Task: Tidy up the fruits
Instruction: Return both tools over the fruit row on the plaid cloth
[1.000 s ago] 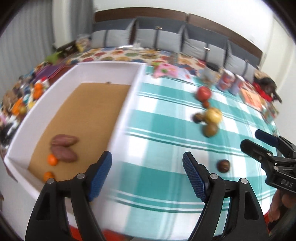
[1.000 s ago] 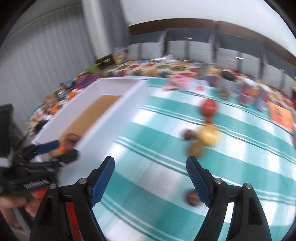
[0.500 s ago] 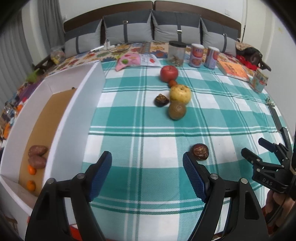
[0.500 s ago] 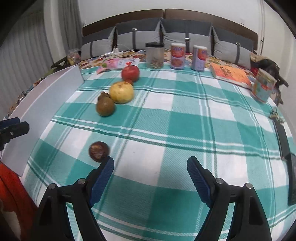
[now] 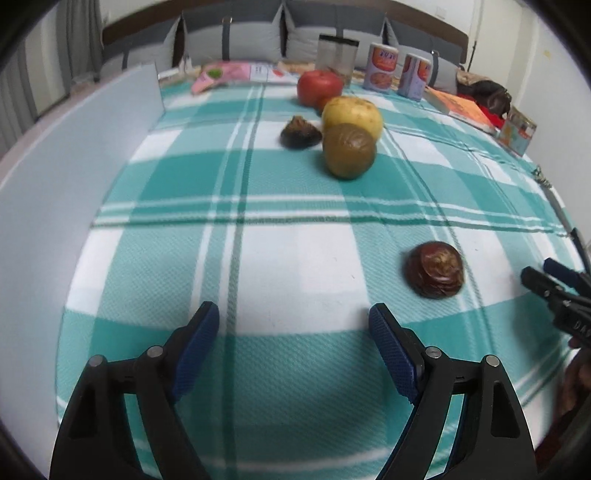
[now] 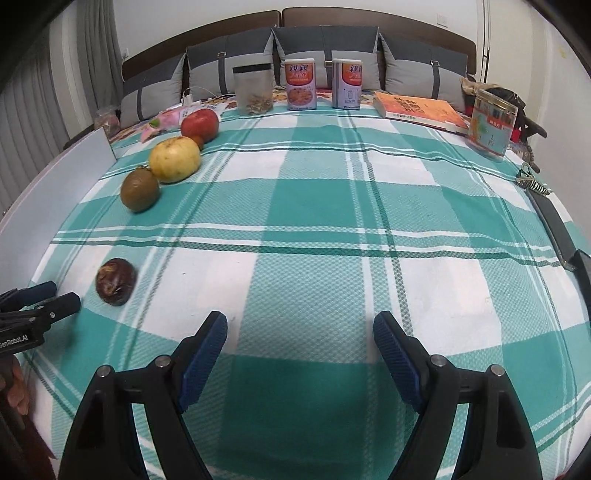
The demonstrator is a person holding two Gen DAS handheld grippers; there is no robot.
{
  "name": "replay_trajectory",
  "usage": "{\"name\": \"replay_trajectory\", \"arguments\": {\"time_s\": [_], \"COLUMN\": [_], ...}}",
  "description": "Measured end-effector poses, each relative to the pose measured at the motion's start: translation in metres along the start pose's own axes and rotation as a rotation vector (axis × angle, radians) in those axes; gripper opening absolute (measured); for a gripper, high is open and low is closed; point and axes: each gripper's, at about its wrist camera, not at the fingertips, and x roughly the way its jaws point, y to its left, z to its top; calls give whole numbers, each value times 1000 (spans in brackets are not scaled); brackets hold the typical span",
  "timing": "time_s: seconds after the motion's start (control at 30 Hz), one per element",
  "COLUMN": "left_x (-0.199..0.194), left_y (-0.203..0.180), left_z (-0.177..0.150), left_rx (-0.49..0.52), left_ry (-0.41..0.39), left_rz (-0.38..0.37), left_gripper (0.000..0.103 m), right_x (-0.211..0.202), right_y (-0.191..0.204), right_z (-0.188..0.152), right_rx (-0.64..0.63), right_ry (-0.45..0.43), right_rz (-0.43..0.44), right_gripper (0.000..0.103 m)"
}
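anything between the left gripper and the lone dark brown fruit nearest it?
No. In the left wrist view only bare checked cloth separates the open left gripper from the dark brown fruit; its jaws have just been opening, nothing between them.

brightness: even indoor light, a bit dim and cool
shadows: soft; dark patch on checked cloth under the near jaws, small soft ones under the fruit
glare: none strong; white wall far back is brightest
blur: left wrist view smeared, far cans soft; right wrist view sharp
distortion: heavy fisheye, cloth bulges, black vignette in corners
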Motion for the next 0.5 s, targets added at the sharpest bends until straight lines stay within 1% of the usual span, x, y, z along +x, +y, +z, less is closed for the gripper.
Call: {"name": "replay_trajectory", "arguments": {"time_s": [0.13,0.2,0.4,0.5], "left_x": [3,3,4,5], "left_y": [-2,-2,-2,-2], "left_z": [0,0,0,0], "left_rx": [22,20,18,19], "left_ry": [-26,-35,-37,-37], "left_rz": [19,23,29,29], "left_gripper": [89,91,92,92], "right_x": [6,7,11,10], "right_y": [-6,-5,3,2], "right_z": [1,1,1,0], "right_rx": [29,23,-10,-1], "right_ry": [-2,1,18,13], "right_rz": [5,9,-25,-20], "right_gripper": [82,86,88,88]}}
